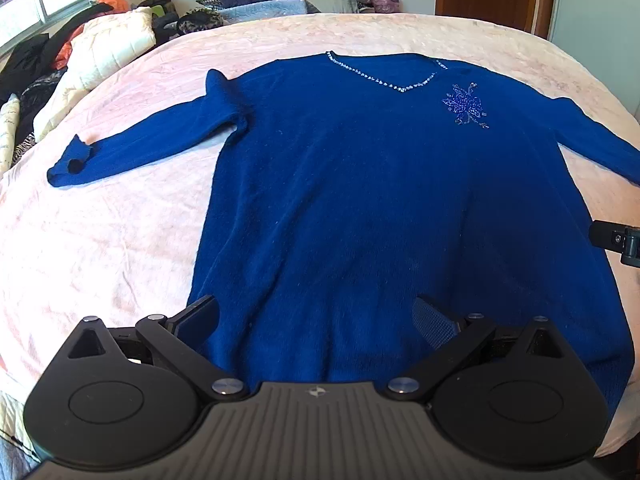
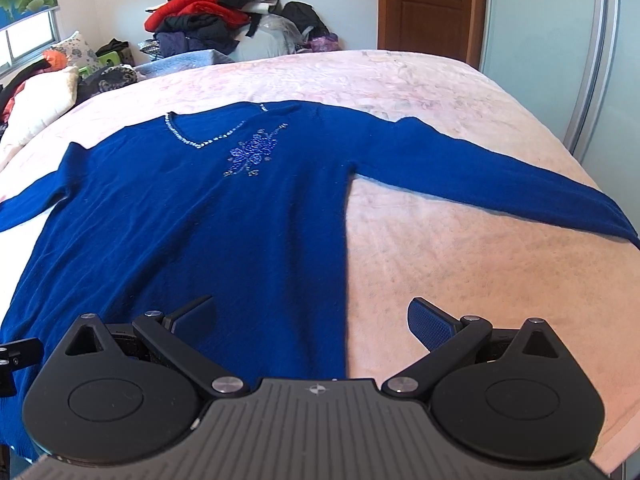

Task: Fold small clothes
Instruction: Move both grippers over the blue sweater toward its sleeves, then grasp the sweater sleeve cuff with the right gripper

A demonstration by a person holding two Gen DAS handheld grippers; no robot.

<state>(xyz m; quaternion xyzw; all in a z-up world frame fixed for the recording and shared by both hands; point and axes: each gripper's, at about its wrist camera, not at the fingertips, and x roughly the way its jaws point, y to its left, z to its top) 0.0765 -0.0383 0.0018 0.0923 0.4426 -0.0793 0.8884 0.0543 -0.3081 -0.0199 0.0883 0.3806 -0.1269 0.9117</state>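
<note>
The sweater (image 1: 352,184) is a deep royal blue all over, with a line of silvery beads tracing its V neckline (image 1: 384,82). A beaded flower motif (image 1: 466,106) in lighter blue and silver sits right of the neckline in the left wrist view. The bed cover (image 1: 100,232) beneath is pale pink with a faint mottled pattern. The gripper fingers (image 2: 432,326) carry blue textured pads on black bodies. In the upper left of the right wrist frame, the clothes pile (image 2: 208,12) mixes red, black, purple and grey. The door (image 2: 430,4) at the top is reddish-brown wood. A white quilted pillow (image 1: 108,52) lies upper left.
</note>
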